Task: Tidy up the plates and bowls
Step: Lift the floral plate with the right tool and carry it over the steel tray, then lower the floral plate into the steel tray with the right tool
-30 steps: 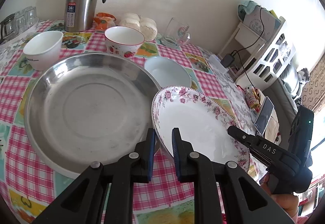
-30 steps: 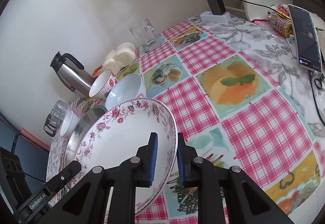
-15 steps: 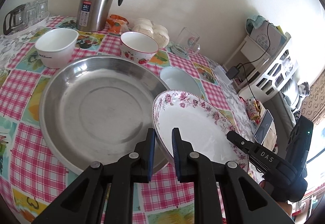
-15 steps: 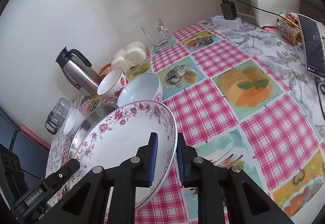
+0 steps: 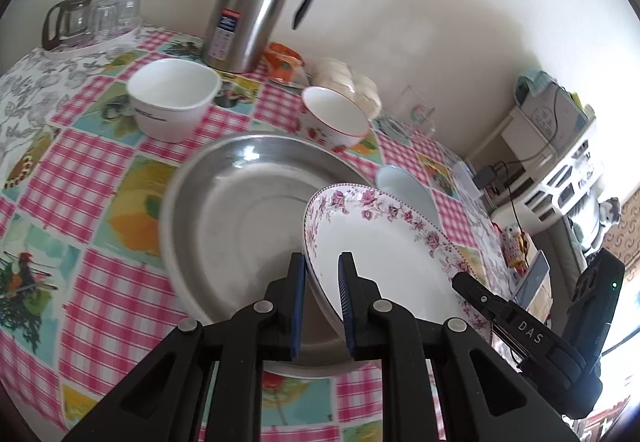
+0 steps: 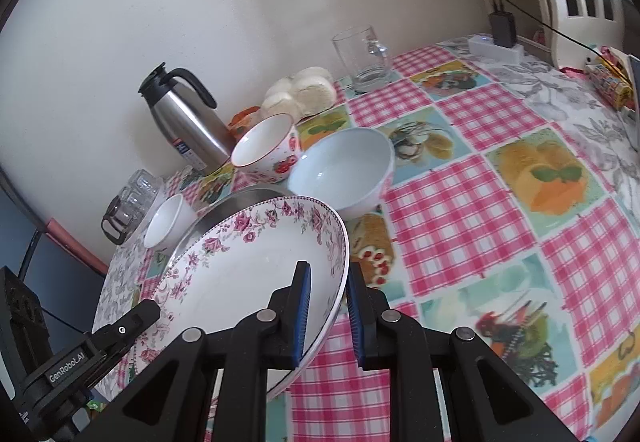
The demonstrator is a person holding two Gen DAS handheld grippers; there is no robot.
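A white deep plate with a pink flower rim (image 5: pixel 384 242) (image 6: pixel 256 266) hangs above the table, partly over the big steel plate (image 5: pixel 240 213) (image 6: pixel 224 209). My left gripper (image 5: pixel 322 274) is shut on its left rim and my right gripper (image 6: pixel 326 282) is shut on its right rim. Behind stand a pale blue bowl (image 6: pixel 344 169) (image 5: pixel 408 189), a strawberry-print bowl (image 5: pixel 336 117) (image 6: pixel 268 145) and a white bowl (image 5: pixel 172 97) (image 6: pixel 168 217).
At the back wall stand a steel thermos jug (image 5: pixel 256 1), a bag of buns (image 6: pixel 300 93), a glass mug (image 6: pixel 364 53) and a tray of glasses (image 5: pixel 92 17). A phone and snack box (image 5: pixel 520 258) lie at the right table edge. A power strip (image 6: pixel 496 45) lies far right.
Both grippers have carried the flowered plate sideways over the steel plate. In the left wrist view the table things have slid right; the pale blue bowl is more hidden behind the plate.
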